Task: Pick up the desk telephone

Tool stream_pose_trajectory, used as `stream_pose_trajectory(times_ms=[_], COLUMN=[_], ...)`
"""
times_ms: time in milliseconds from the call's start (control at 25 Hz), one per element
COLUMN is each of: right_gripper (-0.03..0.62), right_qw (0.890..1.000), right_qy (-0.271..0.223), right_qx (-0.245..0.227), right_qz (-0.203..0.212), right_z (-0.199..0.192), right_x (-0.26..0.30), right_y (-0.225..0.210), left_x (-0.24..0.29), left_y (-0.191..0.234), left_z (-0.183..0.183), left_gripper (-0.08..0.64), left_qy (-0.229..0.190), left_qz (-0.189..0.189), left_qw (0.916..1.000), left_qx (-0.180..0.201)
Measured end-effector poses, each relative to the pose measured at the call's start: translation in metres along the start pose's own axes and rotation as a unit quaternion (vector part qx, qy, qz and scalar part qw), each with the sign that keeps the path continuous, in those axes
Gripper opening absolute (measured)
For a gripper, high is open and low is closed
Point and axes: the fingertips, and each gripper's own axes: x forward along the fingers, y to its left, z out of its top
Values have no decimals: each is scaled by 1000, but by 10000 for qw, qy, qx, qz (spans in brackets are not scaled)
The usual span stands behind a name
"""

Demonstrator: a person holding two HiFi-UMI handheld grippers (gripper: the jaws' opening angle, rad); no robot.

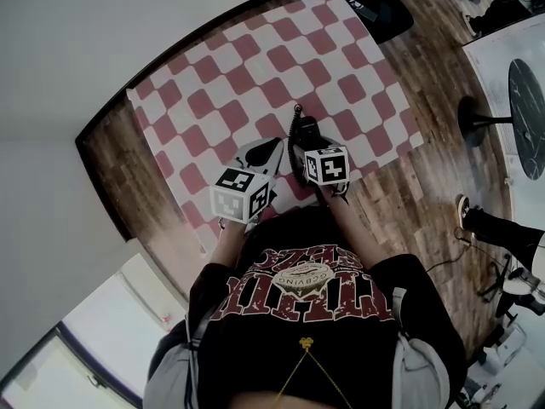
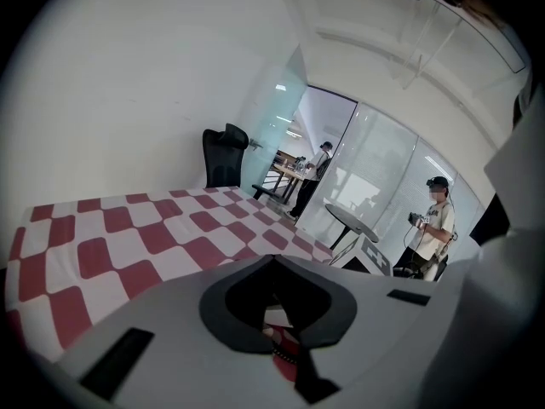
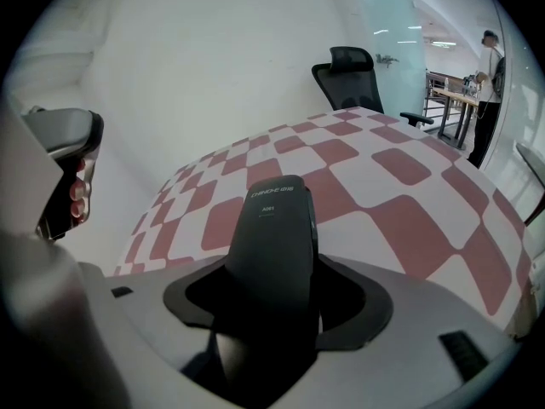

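Note:
A black telephone handset with a coiled cord is above the red-and-white checked tablecloth, near the table's front edge. My right gripper is shut on it. In the right gripper view the handset rises out of my right gripper and points away over the cloth. My left gripper hovers just left of it, its fingers meeting at the tips with nothing between them; its side also shows there. No telephone base is visible.
A black office chair stands at the table's far end. A round pedestal table and a person's shoe are on the wooden floor to the right. Two people stand beyond the glass wall.

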Motion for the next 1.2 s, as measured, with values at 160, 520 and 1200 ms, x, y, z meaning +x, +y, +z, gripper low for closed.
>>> stream_pose_trajectory(times_ms=[160,520,1200], right_gripper=[301,299,296], right_qw=[9998,9981,9965], right_qy=[89,185,-256], right_qx=[-159,-553,-687], right_qz=[84,202,392], right_z=[-3,-8,-1], right_x=[-3,-13,-46], right_y=[0,-4,-10], left_x=[-4,-9,-7], left_y=[-2,-5,-19], left_z=[0,-1,-5], left_gripper=[8,8,8], left_qy=[-25,-111,-97], left_qz=[26,119,226], left_qw=[10000,9998,9997], left_qx=[-10,-99,2])
